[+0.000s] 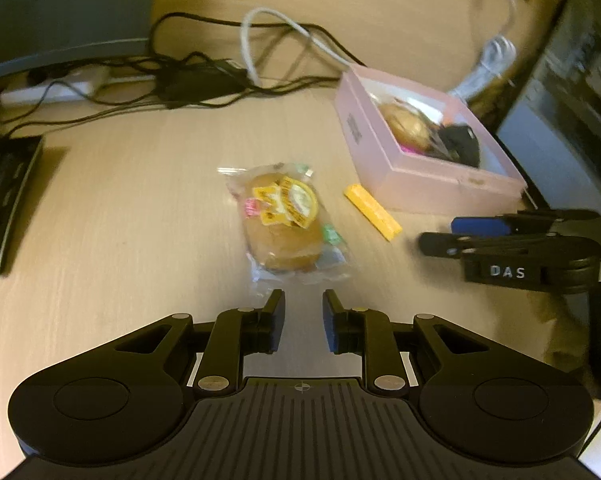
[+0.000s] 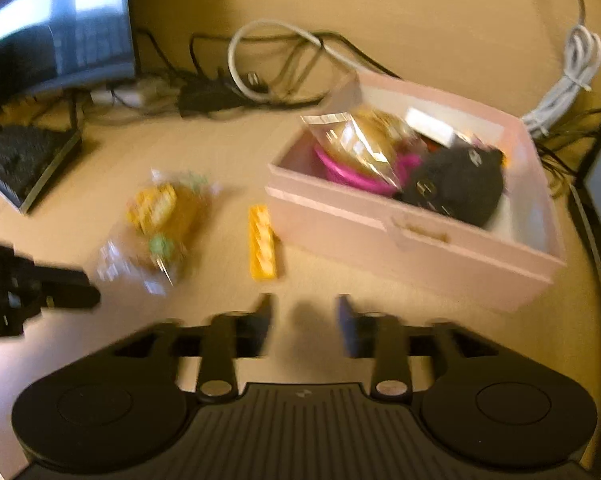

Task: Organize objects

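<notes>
A: What is held in the pink box (image 2: 412,248)?
B: A wrapped bun (image 2: 364,140), something magenta (image 2: 352,174) and a black item (image 2: 456,188) are seen inside it.

A: And outside it?
B: A packaged bun (image 1: 286,222) is laid on the bench (image 1: 120,220), with a yellow bar (image 1: 372,211) between it and the box.

A: The fingers?
B: Both the left gripper (image 1: 303,314) and right gripper (image 2: 303,320) are seen parted, nothing gripped, above the bench.
</notes>
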Tool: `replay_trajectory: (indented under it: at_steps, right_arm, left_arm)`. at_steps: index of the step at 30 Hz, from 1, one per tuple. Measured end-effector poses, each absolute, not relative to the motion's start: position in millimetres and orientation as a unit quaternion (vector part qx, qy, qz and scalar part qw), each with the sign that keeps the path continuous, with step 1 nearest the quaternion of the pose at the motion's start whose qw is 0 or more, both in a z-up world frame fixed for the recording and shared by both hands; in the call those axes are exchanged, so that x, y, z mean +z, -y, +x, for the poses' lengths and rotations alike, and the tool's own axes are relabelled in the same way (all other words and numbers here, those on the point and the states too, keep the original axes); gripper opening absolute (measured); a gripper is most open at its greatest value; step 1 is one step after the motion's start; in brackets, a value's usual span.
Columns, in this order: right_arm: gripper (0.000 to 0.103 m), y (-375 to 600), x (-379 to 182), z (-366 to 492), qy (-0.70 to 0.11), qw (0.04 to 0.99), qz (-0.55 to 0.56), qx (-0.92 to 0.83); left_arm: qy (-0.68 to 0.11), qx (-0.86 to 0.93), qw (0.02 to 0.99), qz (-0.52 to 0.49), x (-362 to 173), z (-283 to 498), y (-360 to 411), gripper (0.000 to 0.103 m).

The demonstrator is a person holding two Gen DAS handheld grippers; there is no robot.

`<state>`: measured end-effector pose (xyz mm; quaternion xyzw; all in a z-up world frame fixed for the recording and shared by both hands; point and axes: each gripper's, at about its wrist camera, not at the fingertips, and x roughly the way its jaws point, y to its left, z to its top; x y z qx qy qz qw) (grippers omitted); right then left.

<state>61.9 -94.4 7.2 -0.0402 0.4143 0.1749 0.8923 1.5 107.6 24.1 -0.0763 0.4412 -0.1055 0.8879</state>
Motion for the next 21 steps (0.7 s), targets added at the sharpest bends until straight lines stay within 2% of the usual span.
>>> replay_trajectory:
  at_steps: [5,6,9,11,17,21]
  right_arm:
    - [0.061,64.7,-3.2,88.1,-0.409,0.893,-0.052,0.179]
    - [0.055,61.9,-5.8,91.6,-0.415,0.89,-0.051,0.18]
    - [0.024,56.9,-10.4,92.0,-0.428,0.883,-0.046,0.189]
    - [0.015,58.7,-10.0,87.0,-0.429,0.882,-0.045,0.19]
    - [0.014,83.9,-5.2,54.5,-0.427,0.884,-0.053,0.182]
    - [0.014,114.8,-8.2,29.3,-0.43,0.888,-0.064,0.149]
  left_arm:
    - [-0.435,-0.099,0.89,-0.09,30.9,-1.6,-113.9,0.025]
    - [-0.433,-0.098,0.892,-0.087,32.3,-4.6,-113.6,0.025]
    - [-0.433,-0.095,0.893,-0.077,33.2,-10.2,-114.8,0.025]
    - [-0.438,-0.087,0.892,-0.073,31.6,-10.5,-116.6,0.025]
    - [-0.451,-0.088,0.886,-0.066,25.6,-11.1,-110.7,0.025]
    - [-0.456,-0.118,0.882,-0.012,19.0,-15.8,-84.4,0.025]
